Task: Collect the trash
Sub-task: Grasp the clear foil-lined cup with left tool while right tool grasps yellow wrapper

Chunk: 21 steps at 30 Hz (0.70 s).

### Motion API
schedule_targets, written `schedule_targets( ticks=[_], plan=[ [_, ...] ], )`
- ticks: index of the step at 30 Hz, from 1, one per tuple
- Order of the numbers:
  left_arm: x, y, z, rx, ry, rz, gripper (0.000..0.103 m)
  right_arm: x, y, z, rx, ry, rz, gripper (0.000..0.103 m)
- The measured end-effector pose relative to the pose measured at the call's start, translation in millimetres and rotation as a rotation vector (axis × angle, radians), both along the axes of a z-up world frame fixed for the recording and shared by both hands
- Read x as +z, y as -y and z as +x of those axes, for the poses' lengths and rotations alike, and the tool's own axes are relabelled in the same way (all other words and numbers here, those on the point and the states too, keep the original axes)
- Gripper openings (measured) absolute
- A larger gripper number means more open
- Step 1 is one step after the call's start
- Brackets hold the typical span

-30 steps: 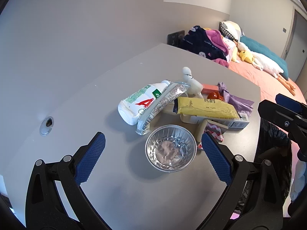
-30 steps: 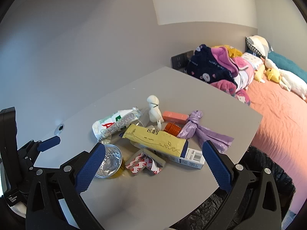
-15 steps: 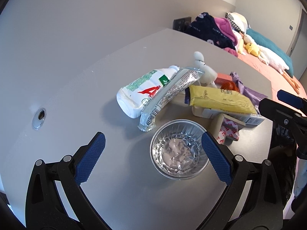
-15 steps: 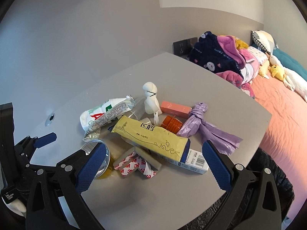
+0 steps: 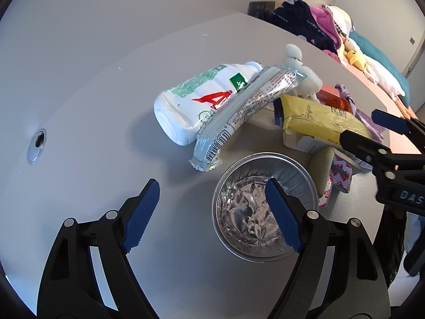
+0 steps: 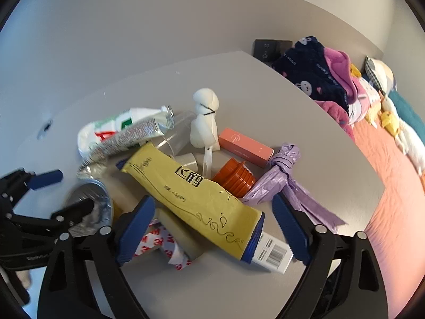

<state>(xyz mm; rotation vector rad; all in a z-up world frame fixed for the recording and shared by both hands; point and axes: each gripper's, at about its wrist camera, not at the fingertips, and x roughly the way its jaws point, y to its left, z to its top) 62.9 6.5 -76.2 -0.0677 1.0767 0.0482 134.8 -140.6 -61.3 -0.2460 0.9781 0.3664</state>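
Left gripper (image 5: 212, 199) spread wide, nothing between the pads; its right finger (image 5: 281, 212) sits over the foil cup (image 5: 263, 210), left finger over bare table (image 5: 93, 106). Foil cup upright, crinkled inside, at about 5 o'clock of the left wrist view. Silver snack wrapper (image 5: 244, 111) lies just past the cup at 12 o'clock from it, its barcode end near the cup's rim, its far end draped over the white bottle (image 5: 196, 106), which lies on its side with a red letter on the label. Right gripper (image 6: 212, 218) also spread wide, holding nothing, hovering over the yellow packet (image 6: 191, 188); packet runs from 10 to 4 o'clock across a white barcoded box (image 6: 271, 252). Red-and-white crumpled paper (image 6: 159, 242) touches the left pad region at 7 o'clock. Beyond the packet: orange ribbed cap (image 6: 233, 178), knotted purple bag (image 6: 287, 183) at 2 o'clock, pink box (image 6: 244, 148), white tied figure (image 6: 204, 122) upright at 12 o'clock. Left gripper visible blurred at 9 o'clock of the right wrist view. Small metal grommet (image 5: 37, 146) in the tabletop at 9 o'clock of the left view. Bed (image 6: 393, 186) with clothes and plush toys beyond the table at 3 o'clock.
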Motion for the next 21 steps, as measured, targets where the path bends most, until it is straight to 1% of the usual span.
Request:
schedule_targets(
  ticks=[1, 2, 4, 5, 7, 8, 10, 12, 13, 14, 15, 16, 18, 19, 21],
  plan=[
    [-2, 0, 1, -0.002, -0.005, 0.001, 0.079, -3, -1, 1, 0.007, -0.007, -0.008, 0.080],
    [-3, 0, 2, -0.003, -0.010, -0.001, 0.078, -6, -1, 3, 0.013, -0.018, -0.008, 0.079],
    [-7, -1, 2, -0.002, -0.020, -0.006, 0.074, -9, -2, 5, 0.020, -0.027, -0.016, 0.070],
    [-8, -2, 3, 0.000, -0.025, -0.010, 0.071, -11, -2, 5, 0.022, -0.026, -0.021, 0.069],
    [-10, -4, 4, 0.005, -0.031, -0.018, 0.066, -11, -2, 3, 0.033, -0.022, -0.023, 0.061],
    [-11, -4, 4, 0.007, -0.031, -0.018, 0.062, -11, -2, 3, 0.036, -0.025, -0.016, 0.057],
    [-13, -6, 3, 0.013, -0.033, -0.014, 0.055, -10, -2, 3, 0.040, -0.026, -0.008, 0.047],
    [-14, -7, 1, 0.019, -0.039, -0.017, 0.046, -10, -2, 2, 0.046, -0.026, -0.003, 0.043],
    [-14, -8, 0, 0.022, -0.034, -0.014, 0.044, -9, -2, 2, 0.050, -0.029, 0.004, 0.040],
    [-13, -8, -1, 0.023, -0.033, -0.014, 0.039, -9, -1, 1, 0.055, -0.031, 0.016, 0.035],
    [-13, -9, -2, 0.023, -0.031, -0.014, 0.034, -8, -1, 1, 0.054, -0.030, 0.021, 0.033],
    [-13, -9, -3, 0.025, -0.030, -0.014, 0.031, -6, 0, 0, 0.055, -0.027, 0.026, 0.031],
    [-13, -10, -5, 0.029, -0.026, -0.019, 0.018, -4, 1, -1, 0.054, -0.024, 0.036, 0.029],
    [-12, -10, -7, 0.029, -0.024, -0.024, 0.016, -3, 3, -1, 0.051, -0.023, 0.047, 0.025],
    [-11, -11, -9, 0.032, -0.018, -0.031, 0.009, 0, 5, -2, 0.046, -0.023, 0.066, 0.021]
  ],
)
